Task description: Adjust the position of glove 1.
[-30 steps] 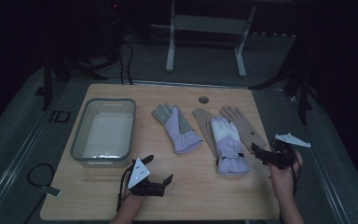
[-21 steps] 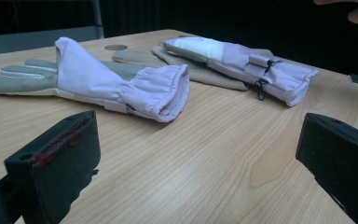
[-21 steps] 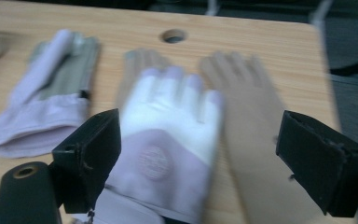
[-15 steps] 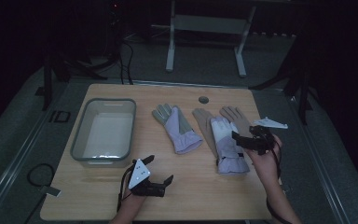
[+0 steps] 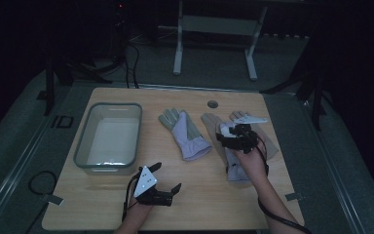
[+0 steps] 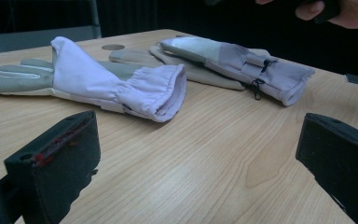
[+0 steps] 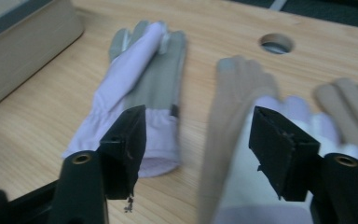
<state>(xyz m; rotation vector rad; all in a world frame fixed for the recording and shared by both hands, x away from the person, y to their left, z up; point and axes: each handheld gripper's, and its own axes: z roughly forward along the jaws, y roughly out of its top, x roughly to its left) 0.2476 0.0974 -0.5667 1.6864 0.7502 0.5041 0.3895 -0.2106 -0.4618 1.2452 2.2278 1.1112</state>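
Observation:
Two lavender-and-grey gloves lie on the wooden table. One glove (image 5: 185,134) (image 6: 102,79) (image 7: 144,88) lies mid-table with its cuff toward me. The other glove (image 5: 236,165) (image 6: 242,60) lies to its right, on top of a tan glove (image 5: 209,124) (image 7: 242,93). My right gripper (image 5: 220,138) (image 7: 200,140) hovers open over this right pair, jaws pointing left toward the middle glove and holding nothing. Near the front edge, my left gripper (image 5: 165,178) (image 6: 198,140) rests open and empty, facing the middle glove's cuff.
A grey plastic bin (image 5: 83,141) (image 7: 23,51) stands at the table's left. A round cable hole (image 5: 213,104) (image 7: 276,43) sits near the far edge. A metal stand (image 5: 214,24) is on the floor beyond the table.
My right gripper has travelled left and away from me, from near the table's right edge to above the right-hand gloves. The left gripper has stayed put.

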